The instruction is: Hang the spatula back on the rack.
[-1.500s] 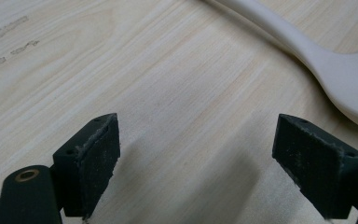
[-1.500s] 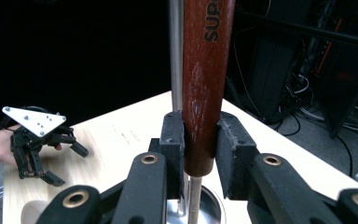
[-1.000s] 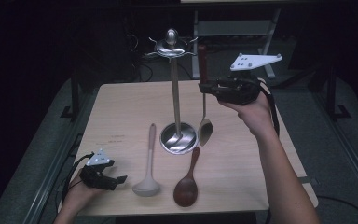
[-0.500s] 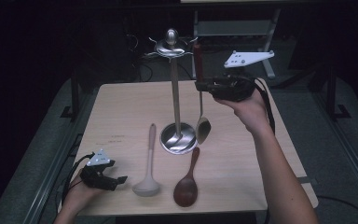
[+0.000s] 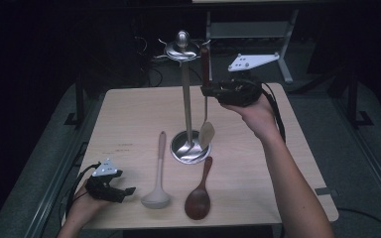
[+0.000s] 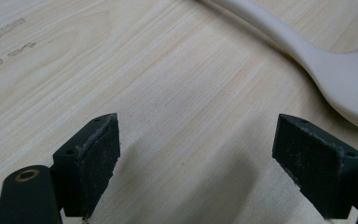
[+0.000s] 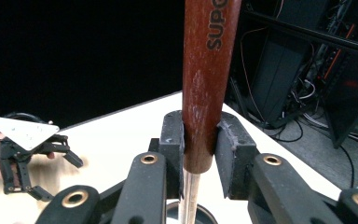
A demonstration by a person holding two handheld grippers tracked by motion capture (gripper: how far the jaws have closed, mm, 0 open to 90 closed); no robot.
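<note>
Wooden table (image 5: 129, 124) edge (image 5: 104, 225) just beside left gripper (image 5: 124, 192).

Pale matt wood table (image 5: 129, 119), glossy metal stand (image 5: 187, 99), reddish wooden handle (image 7: 205, 70)

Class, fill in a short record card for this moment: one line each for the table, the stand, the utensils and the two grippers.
table: light wooden table
stand: metal utensil stand, upright on a round base
lying utensils: pale ladle and dark wooden spoon, side by side in front of the stand
held utensil: red-handled utensil, upright beside the stand's top
right gripper: shut on the red handle, raised
left gripper: open, low over the table by the ladle
</note>
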